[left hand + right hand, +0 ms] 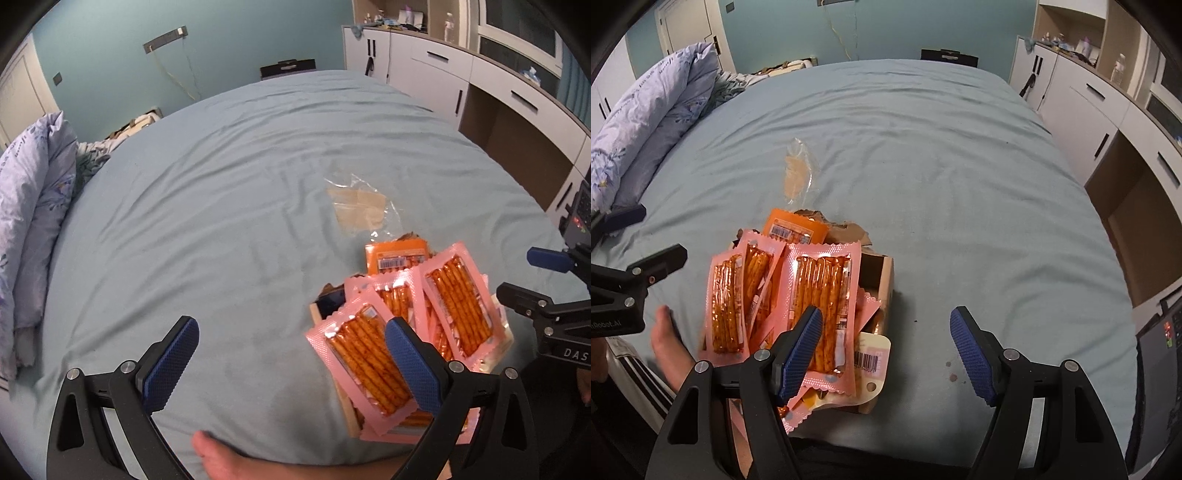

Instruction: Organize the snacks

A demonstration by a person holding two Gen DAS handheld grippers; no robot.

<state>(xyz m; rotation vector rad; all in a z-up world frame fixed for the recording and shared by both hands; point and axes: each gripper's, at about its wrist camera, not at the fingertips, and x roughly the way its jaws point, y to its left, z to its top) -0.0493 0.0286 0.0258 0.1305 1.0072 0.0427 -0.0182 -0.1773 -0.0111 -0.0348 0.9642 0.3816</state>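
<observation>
Both tools stood apart and empty above the bed (923,155). Left tool (288,365) hovered with the pile of pink snack packets (417,332) under its right finger, bare sheet between its fingers. Right tool (886,350) had the same packets (798,295) behind its left finger. Those packets lay heaped on a torn cardboard box (882,280), an orange packet (794,227) at the far end, a clear wrapper (798,170) beyond it.

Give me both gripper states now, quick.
Left gripper: open, holding nothing, above the blue bedsheet.
Right gripper: open, holding nothing, beside the pink snack packets.
</observation>
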